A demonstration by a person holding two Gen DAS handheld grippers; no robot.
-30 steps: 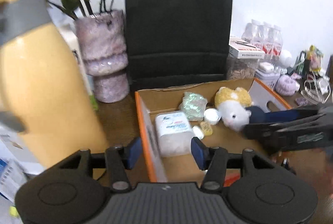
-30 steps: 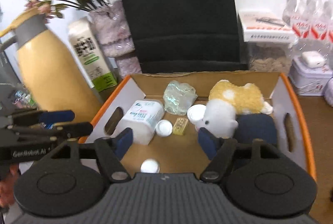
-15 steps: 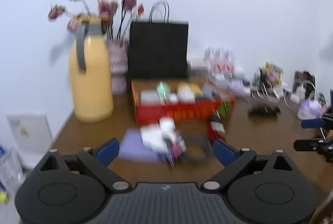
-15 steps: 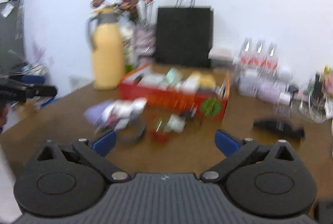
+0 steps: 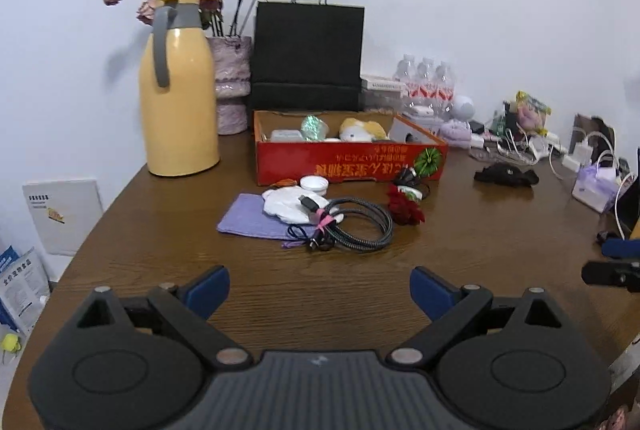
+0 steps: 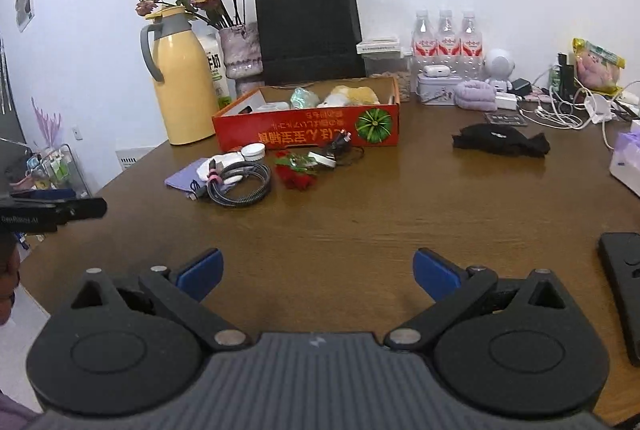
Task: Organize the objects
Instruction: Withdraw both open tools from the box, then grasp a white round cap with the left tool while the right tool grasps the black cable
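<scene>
Both grippers have pulled well back from the red box (image 5: 348, 160): a second ago we were right over its open top, and now we see the whole worktop (image 5: 460, 230) from a distance. Our left gripper (image 5: 319, 290) and right gripper (image 6: 318, 272) each hover over bare wood, jaws spread wide and holding nothing. The box already holds a plush toy (image 5: 362, 129), a tissue pack and a crinkled bag. Loose things lie just in front of it: a coiled cable (image 5: 352, 224) resting partly on a purple pouch (image 5: 250, 216), a white lid (image 5: 314, 184), a red flower (image 6: 296, 176) and a small round tin (image 6: 326, 160). We judge one drop-off is finished and the next pick is ours to choose, probably the cable, whose loops may snag the pouch.
</scene>
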